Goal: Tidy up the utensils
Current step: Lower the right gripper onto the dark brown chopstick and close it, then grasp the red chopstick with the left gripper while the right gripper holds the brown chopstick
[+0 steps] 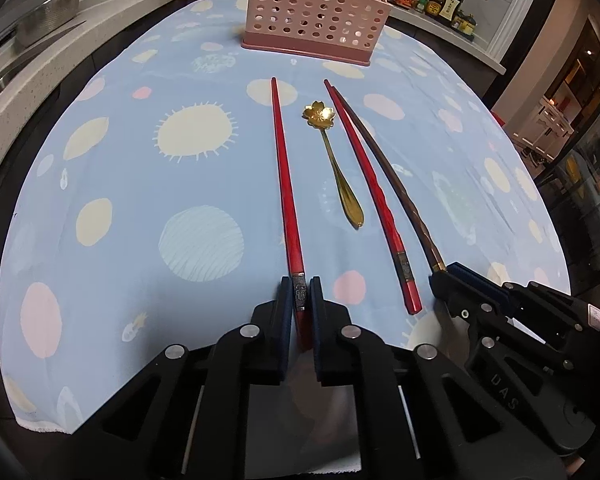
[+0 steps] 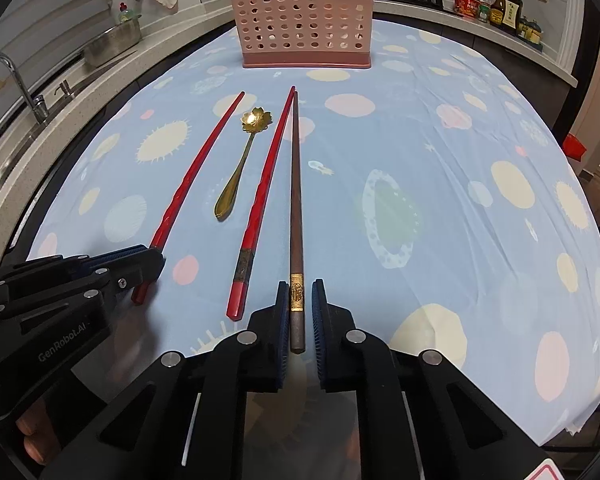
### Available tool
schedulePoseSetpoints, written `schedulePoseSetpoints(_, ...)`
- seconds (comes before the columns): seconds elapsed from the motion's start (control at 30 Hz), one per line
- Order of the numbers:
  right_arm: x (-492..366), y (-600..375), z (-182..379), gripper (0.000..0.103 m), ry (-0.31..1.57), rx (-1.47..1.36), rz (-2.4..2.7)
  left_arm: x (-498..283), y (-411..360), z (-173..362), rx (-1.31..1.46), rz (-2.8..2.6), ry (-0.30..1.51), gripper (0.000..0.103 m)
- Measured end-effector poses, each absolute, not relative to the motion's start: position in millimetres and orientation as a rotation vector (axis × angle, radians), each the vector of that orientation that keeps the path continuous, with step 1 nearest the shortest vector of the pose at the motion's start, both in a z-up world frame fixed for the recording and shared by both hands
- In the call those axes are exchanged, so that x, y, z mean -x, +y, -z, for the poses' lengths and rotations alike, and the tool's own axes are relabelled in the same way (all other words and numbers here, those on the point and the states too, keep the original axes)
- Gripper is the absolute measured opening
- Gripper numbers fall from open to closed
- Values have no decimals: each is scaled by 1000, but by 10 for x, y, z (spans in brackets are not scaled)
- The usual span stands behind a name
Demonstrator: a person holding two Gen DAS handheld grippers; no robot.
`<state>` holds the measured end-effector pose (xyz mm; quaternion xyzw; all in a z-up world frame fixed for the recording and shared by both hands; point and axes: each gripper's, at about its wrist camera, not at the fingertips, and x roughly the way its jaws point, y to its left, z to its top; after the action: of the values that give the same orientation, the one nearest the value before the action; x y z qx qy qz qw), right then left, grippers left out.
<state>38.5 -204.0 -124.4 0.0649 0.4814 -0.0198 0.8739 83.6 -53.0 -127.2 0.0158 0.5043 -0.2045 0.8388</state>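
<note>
On rt view only: faucet [image 2: 4, 80] by sink.

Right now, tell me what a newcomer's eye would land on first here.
First, the two grippers side by side at the near edge of the blue dotted tablecloth: the left gripper shut on a red chopstick, the right gripper shut on a brown chopstick. Between them lie a second red chopstick and a gold flower spoon. A pink perforated utensil holder stands at the far end.
</note>
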Motion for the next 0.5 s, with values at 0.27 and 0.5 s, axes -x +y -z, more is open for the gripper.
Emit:
schedulePoseSetpoints(0.27,-331,-2059,1202,7,997,-159,37,-792,-510,1223,-29,437,1064,8)
schedulePoseSetpoints(0.5,-213,-2099,964,7,935,-154,51,-701,-410,982,-22,433,1011,8)
